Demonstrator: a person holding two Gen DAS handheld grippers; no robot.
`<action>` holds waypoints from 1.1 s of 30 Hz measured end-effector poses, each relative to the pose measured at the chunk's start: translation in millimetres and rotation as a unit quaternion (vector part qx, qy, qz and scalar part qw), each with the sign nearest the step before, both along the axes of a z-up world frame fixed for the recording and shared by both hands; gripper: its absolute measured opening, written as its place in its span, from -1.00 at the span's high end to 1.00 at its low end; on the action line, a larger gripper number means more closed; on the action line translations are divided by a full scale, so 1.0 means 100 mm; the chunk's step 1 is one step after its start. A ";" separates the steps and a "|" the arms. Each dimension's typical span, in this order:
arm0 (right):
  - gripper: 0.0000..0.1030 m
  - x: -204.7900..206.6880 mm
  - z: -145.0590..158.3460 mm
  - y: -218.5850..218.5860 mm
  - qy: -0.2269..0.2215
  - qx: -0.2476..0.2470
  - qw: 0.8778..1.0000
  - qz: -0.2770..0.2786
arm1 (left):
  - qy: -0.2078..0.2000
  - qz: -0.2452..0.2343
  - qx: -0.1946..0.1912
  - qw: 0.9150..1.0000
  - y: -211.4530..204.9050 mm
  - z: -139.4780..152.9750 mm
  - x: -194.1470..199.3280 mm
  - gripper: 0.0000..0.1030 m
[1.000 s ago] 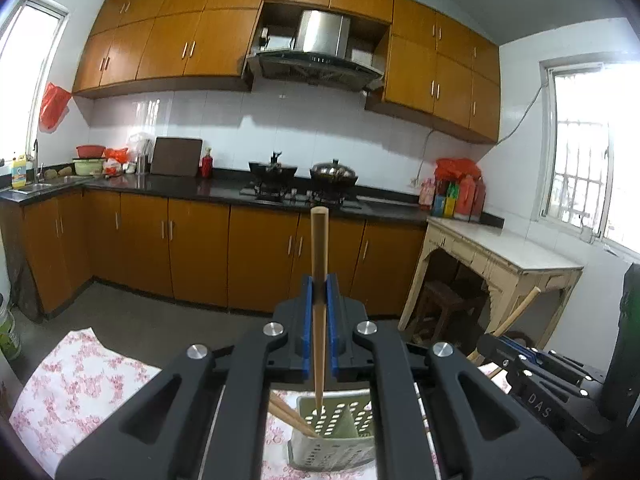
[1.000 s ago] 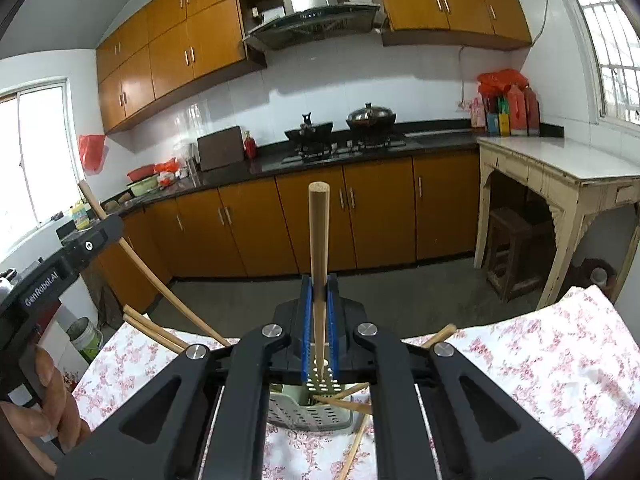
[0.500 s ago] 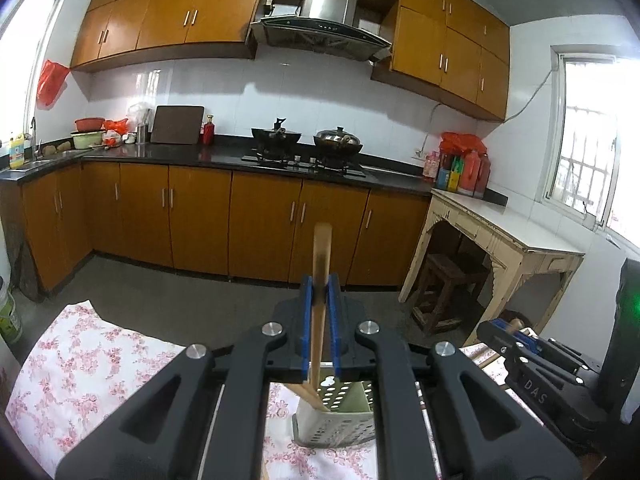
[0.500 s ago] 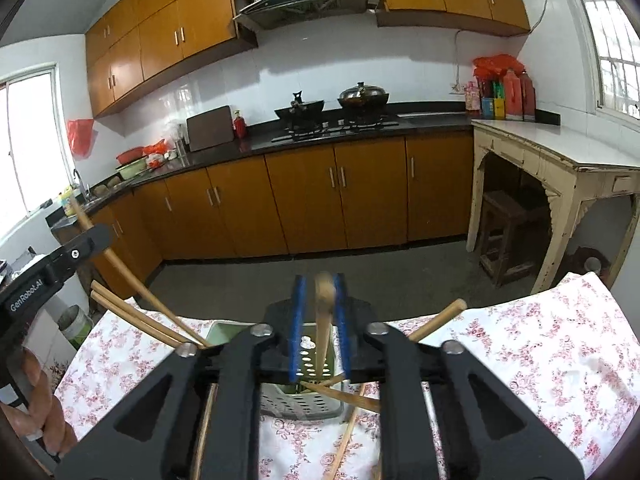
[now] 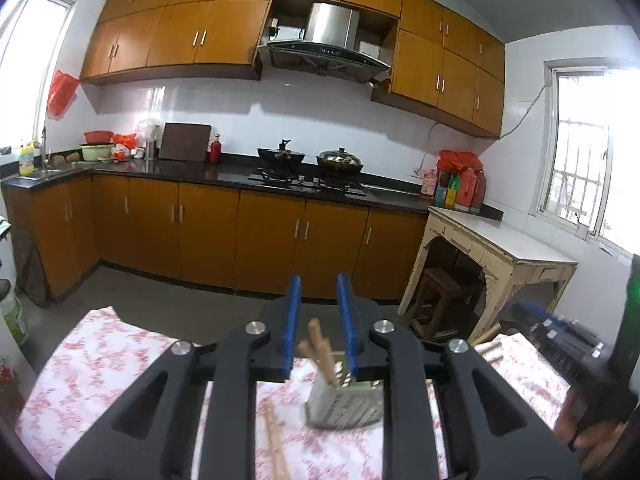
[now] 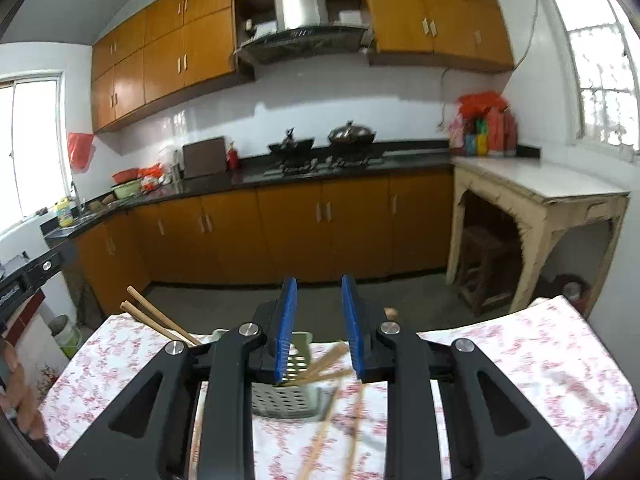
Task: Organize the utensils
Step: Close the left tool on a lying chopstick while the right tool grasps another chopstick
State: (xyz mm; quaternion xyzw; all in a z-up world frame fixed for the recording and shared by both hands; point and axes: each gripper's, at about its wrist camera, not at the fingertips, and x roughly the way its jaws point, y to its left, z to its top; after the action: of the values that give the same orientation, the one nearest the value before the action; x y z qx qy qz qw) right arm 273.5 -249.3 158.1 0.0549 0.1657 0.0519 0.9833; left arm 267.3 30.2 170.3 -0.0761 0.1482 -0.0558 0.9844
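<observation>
Drop step done: both grippers, left gripper and right gripper, jaws just opened, empty. Chopsticks in holder, lower centre. Next: grab loose chopsticks on surface.

Wooden cabinets, range hood, two woks on black counter

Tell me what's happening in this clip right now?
A person is sorting wooden chopsticks into a pale green perforated plastic holder on a floral tablecloth. The jaws of the left hand-held gripper and the right hand-held gripper have just been opening and now stand open with nothing pinched. Several chopsticks stand in the holder; loose chopsticks lie on the cloth.
</observation>
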 end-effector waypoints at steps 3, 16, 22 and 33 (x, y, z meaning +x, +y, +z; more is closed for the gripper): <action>0.44 -0.24 -0.05 -0.20 -0.010 -0.005 1.000 -0.025 | 0.006 0.001 0.000 1.000 0.13 -0.09 -0.25 0.47; 0.44 -0.08 -1.63 -0.59 0.178 0.028 0.982 -0.060 | 0.151 0.048 0.015 0.987 0.60 -1.52 -0.39 0.28; 0.44 0.19 -2.14 -0.15 0.242 0.029 0.970 -0.004 | 0.202 0.039 0.012 0.979 0.59 -2.02 -0.31 0.28; 0.61 0.39 -2.43 0.07 0.266 -0.026 0.963 -0.024 | 0.233 -0.002 0.018 0.972 0.37 -2.30 -0.17 0.28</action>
State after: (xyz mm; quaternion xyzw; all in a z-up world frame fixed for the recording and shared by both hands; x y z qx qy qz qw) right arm 312.9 -242.6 -85.0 0.0446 0.4210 0.0077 0.9059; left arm 250.5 66.7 -59.5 -0.0691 0.3744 -0.0355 0.9240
